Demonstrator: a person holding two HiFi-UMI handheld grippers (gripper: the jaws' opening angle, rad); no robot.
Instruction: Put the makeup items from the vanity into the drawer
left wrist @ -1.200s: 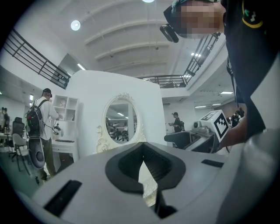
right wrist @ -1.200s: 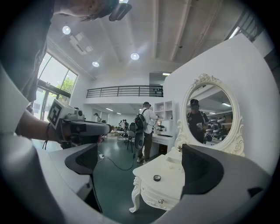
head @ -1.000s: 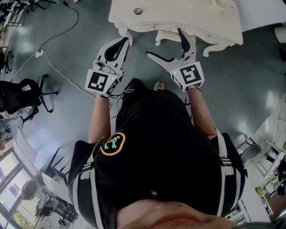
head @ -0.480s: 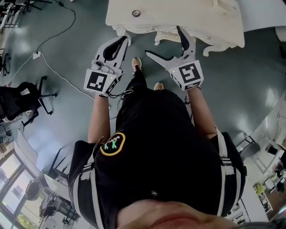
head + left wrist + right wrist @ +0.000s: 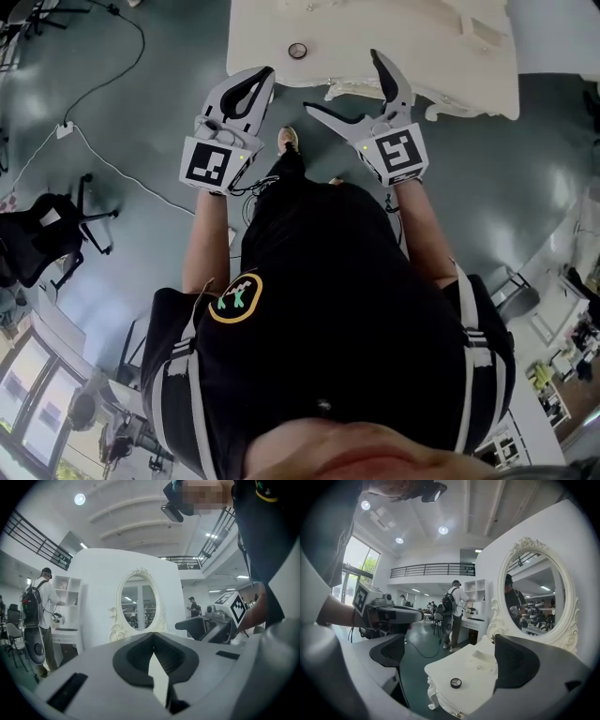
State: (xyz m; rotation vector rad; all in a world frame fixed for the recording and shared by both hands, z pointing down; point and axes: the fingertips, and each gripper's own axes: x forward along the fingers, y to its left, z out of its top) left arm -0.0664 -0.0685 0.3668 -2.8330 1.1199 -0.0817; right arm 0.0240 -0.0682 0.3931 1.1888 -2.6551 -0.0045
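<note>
Now the vanity point(image 5: 375, 47) sits lower in the head view than half a second ago, with both grippers nearer its front edge. Its oval mirror point(image 5: 536, 597) stands at the back. Right gripper point(image 5: 343, 84) is spread wide and empty. Left gripper point(image 5: 263, 77) is clenched on nothing. A round compact point(image 5: 297, 51) lies on the vanity top by that front edge, near the left gripper's tips, untouched.

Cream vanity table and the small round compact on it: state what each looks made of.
Cream vanity table: likely painted wood or moulded resin, going by its matte cream surface and carved scroll edges. Small round compact: probably plastic, with a dark rim; too small to be sure.
</note>
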